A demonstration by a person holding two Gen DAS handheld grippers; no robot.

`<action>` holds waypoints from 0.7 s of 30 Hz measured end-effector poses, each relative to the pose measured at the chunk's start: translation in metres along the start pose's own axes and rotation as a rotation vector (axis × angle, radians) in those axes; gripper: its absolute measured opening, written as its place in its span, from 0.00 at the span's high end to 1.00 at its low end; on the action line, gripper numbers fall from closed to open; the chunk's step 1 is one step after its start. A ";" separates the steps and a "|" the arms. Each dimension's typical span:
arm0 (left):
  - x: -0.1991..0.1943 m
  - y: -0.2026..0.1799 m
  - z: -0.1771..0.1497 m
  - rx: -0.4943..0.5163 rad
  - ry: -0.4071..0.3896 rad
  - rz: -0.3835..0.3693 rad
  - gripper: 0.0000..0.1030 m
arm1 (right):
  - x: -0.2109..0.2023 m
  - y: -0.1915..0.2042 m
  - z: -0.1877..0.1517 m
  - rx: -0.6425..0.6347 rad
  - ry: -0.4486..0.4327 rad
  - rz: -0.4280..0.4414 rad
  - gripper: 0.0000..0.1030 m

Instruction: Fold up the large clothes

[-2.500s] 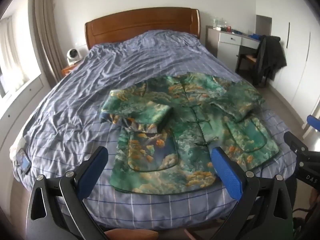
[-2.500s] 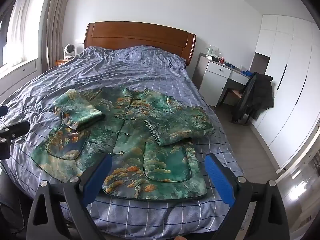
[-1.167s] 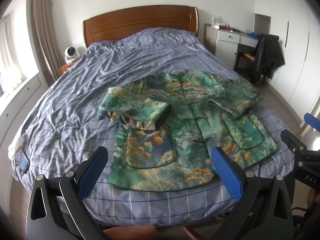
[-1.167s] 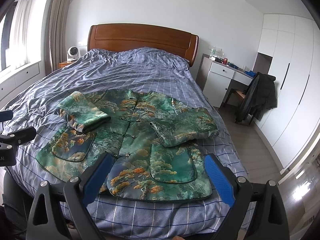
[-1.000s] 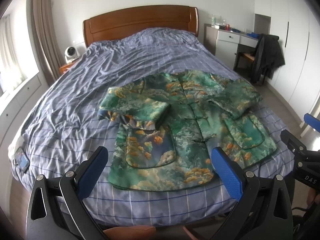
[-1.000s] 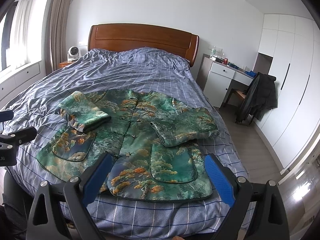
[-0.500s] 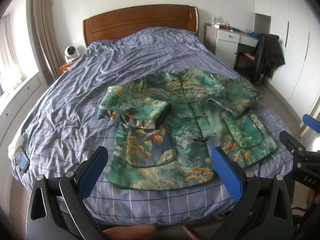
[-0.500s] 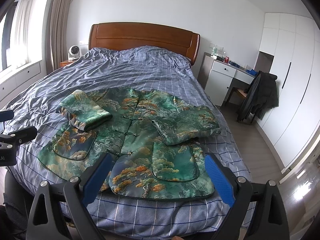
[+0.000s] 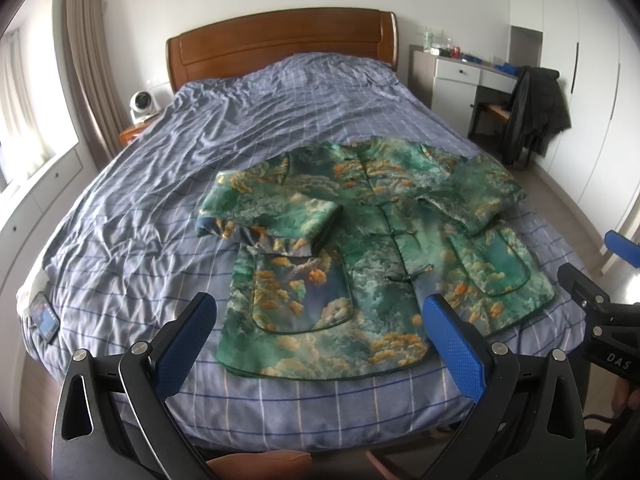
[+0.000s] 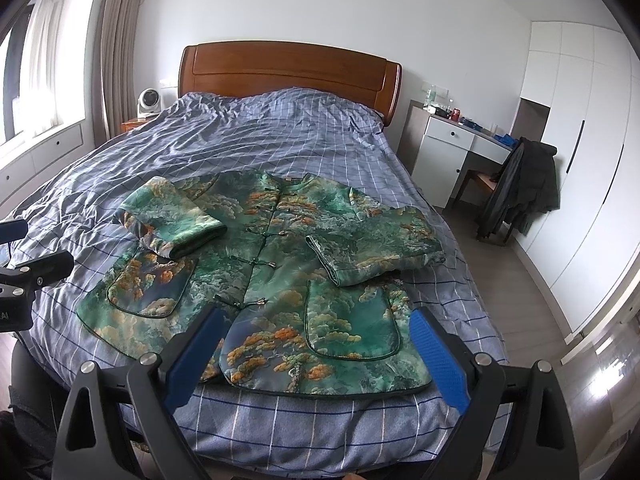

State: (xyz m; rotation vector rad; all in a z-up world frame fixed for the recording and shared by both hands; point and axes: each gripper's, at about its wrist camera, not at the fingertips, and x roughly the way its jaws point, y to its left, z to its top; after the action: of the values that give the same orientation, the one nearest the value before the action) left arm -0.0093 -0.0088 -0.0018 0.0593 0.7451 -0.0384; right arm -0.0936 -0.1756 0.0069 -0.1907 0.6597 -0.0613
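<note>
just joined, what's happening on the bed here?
A person holds two grippers over the foot of the bed. A green patterned jacket lies flat, buttoned, both sleeves already folded across the front. The left gripper and right gripper are open and hold nothing; neither touches the jacket.

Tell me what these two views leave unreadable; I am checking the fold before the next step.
- Back of the green floral button-front jacket: it lies face up on the blue checked bedcover.
- Small items on the white desk: too small.
- Dark garment on the chair: its type is unclear, bunched.
- Phone-like device at the bed edge: screen unreadable, distorted in the left wrist view.
- Person: cut off at the bottom edge.
</note>
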 end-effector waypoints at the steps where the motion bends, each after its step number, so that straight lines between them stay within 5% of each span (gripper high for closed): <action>1: 0.000 0.000 0.000 0.000 0.000 0.000 0.00 | 0.000 0.000 0.000 -0.001 -0.001 -0.001 0.07; 21: 0.000 0.001 -0.002 0.001 0.003 -0.001 0.00 | 0.002 0.001 -0.002 0.001 0.004 0.004 0.07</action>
State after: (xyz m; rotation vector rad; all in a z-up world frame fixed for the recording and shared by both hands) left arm -0.0104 -0.0079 -0.0030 0.0599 0.7481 -0.0393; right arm -0.0932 -0.1755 0.0046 -0.1883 0.6641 -0.0583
